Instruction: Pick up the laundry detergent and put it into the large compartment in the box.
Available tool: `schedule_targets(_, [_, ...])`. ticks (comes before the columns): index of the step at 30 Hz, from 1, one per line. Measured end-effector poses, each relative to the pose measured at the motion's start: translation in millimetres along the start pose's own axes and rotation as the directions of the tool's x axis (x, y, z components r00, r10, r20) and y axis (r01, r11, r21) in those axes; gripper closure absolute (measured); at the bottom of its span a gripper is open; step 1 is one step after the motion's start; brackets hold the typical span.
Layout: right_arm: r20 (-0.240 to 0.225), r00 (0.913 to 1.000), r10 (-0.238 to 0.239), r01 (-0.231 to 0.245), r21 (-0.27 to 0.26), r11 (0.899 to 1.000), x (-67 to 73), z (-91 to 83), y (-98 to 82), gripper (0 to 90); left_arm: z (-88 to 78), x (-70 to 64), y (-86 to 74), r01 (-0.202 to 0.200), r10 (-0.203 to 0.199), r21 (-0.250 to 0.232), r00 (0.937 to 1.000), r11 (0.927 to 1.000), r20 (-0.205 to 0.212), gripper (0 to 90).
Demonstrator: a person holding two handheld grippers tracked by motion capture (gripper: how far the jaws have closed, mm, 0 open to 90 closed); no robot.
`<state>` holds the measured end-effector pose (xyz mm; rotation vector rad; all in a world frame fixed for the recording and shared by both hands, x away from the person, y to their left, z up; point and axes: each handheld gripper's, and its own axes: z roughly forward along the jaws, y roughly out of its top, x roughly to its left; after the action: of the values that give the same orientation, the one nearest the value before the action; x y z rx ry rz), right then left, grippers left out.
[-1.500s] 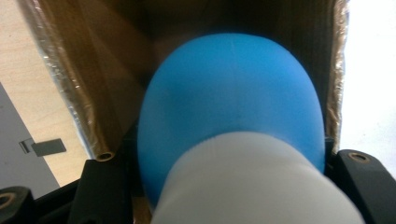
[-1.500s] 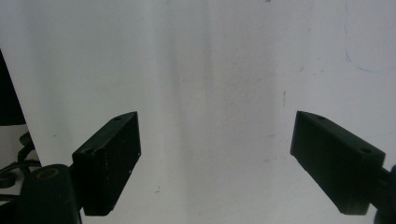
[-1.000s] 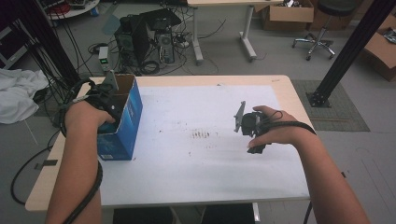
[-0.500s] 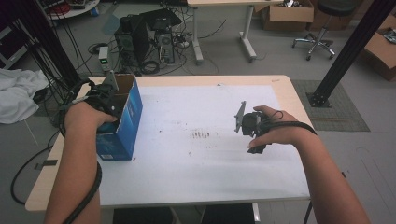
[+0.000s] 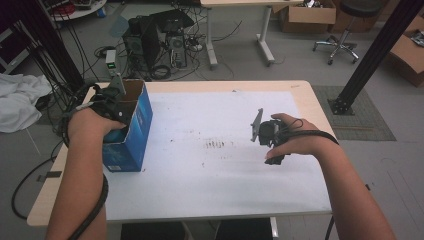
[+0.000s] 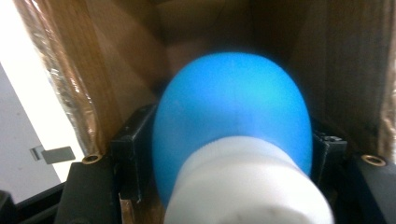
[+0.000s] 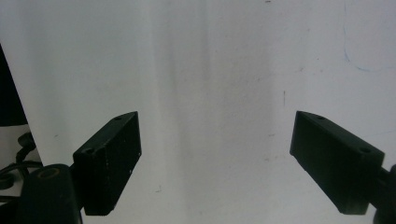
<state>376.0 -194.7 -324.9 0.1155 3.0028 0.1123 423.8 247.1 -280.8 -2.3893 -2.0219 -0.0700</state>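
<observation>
The left gripper (image 5: 116,105) is inside the open top of the blue cardboard box (image 5: 131,135), which stands at the left edge of the table (image 5: 210,200), on the white table cover (image 5: 220,175). In the left gripper view its jaws are clamped on a blue rounded object with a white base (image 6: 231,140), apparently a light bulb, held between the brown inner walls of the box. The right gripper (image 5: 265,132) rests on the cover well to the right of the box; in the right gripper view its jaws stand wide apart with nothing between them, above bare, lightly marked white surface. Risk 1: the blue dome is smooth and curved, so the flat jaw faces grip it on a small contact area; if the grip loosens or the gripper tilts, the object is likely to slip and drop inside the box. Risk 2: the box is narrow around the jaws, so any sideways movement may catch a jaw or the object on a wall or flap. Risk 3: nothing holds the box down, and it stands close to the table edge; drag from the left gripper or its trailing cable (image 5: 95,210) could tip it or push it off. Risk 4: if the blue part is glass, which cannot be determined here, excess clamping force could crack it. Whether the object is going in or coming out cannot be determined.
</observation>
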Motion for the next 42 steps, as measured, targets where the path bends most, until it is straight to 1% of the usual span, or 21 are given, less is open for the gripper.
schedule_targets(3, [-0.001, 1.0, 0.003, -0.003, -0.004, 1.0, 0.2, -0.3, -0.5, 16.5, -2.7, -1.1, 0.3, -0.006, 0.006, 0.002, 1.0, 1.0, -0.003, 32.3])
schedule_targets(6, [0.0, 1.0, 0.003, -0.003, 0.0, 1.0, -0.1, -1.6, -1.6, 16.5, -7.1, -3.3, 0.4, -0.013, 0.013, -0.008, 0.9998, 0.9999, -0.012, 32.0])
schedule_targets(7, [0.0, 1.0, 0.006, -0.006, 0.0, 1.0, -0.2, -2.0, -2.1, 16.5, -9.8, -4.2, 0.2, -0.014, 0.013, -0.018, 0.9999, 0.9998, -0.01, 30.8])
schedule_targets(9, [0.0, 1.0, 0.007, -0.007, 0.001, 1.0, -0.3, -2.0, -2.2, 16.5, -11.0, -4.6, 0.1, -0.015, 0.014, -0.02, 0.9998, 0.9997, -0.014, 28.9])
schedule_targets(10, [-0.002, 1.0, 0.008, -0.008, -0.003, 1.0, -0.3, -1.6, -2.5, 16.5, -12.7, -5.3, -0.1, -0.02, 0.019, -0.026, 0.9994, 0.9995, -0.028, 28.9])
schedule_targets(11, [-0.003, 1.0, 0.005, -0.005, -0.001, 1.0, -0.9, -1.5, -2.3, 16.5, -13.9, -5.6, -0.3, -0.021, 0.02, -0.028, 0.9993, 0.9994, -0.033, 26.9])
schedule_targets(15, [-0.006, 1.0, 0.001, -0.001, 0.003, 1.0, -1.7, -0.1, -0.8, 16.5, -18.9, -6.2, -2.0, -0.025, 0.024, -0.032, 0.9992, 0.9992, -0.031, 26.5])
schedule_targets(18, [-0.009, 1.0, -0.002, 0.002, 0.007, 1.0, -1.7, 0.7, 0.6, 16.5, -19.5, -6.3, -2.3, -0.025, 0.024, -0.029, 0.9991, 0.9993, -0.035, 26.6])
schedule_targets(27, [-0.008, 1.0, 0.003, -0.003, -0.001, 1.0, -2.6, -0.1, -0.6, 16.5, -27.7, -7.6, -2.5, -0.025, 0.023, -0.044, 0.9988, 0.9987, -0.044, 24.3])
schedule_targets(29, [-0.008, 1.0, 0.003, -0.003, -0.001, 1.0, -2.5, -0.3, -0.7, 16.5, -30.3, -7.8, -2.7, -0.032, 0.03, -0.044, 0.9984, 0.9985, -0.048, 24.2])
schedule_targets(34, [-0.004, 1.0, 0.003, -0.003, -0.003, 1.0, -2.2, -1.2, -1.3, 16.5, -37.2, -10.1, -3.8, -0.027, 0.024, -0.049, 0.998, 0.9984, -0.058, 19.9])
schedule_targets(35, [-0.003, 1.0, 0.004, -0.004, -0.005, 1.0, -2.1, -1.3, -1.5, 16.5, -38.7, -10.1, -3.9, -0.031, 0.028, -0.047, 0.9976, 0.9984, -0.063, 18.8])
schedule_targets(37, [-0.003, 1.0, 0.004, -0.004, -0.006, 1.0, -1.7, -1.6, -1.6, 16.5, -42.8, -10.5, -4.9, -0.031, 0.027, -0.057, 0.9974, 0.9979, -0.067, 17.7])
schedule_targets(42, [0.0, 1.0, 0.002, -0.002, -0.007, 1.0, -1.4, -2.3, -1.9, 16.5, -48.6, -11.2, -6.0, -0.035, 0.03, -0.06, 0.9963, 0.9976, -0.081, 16.2])
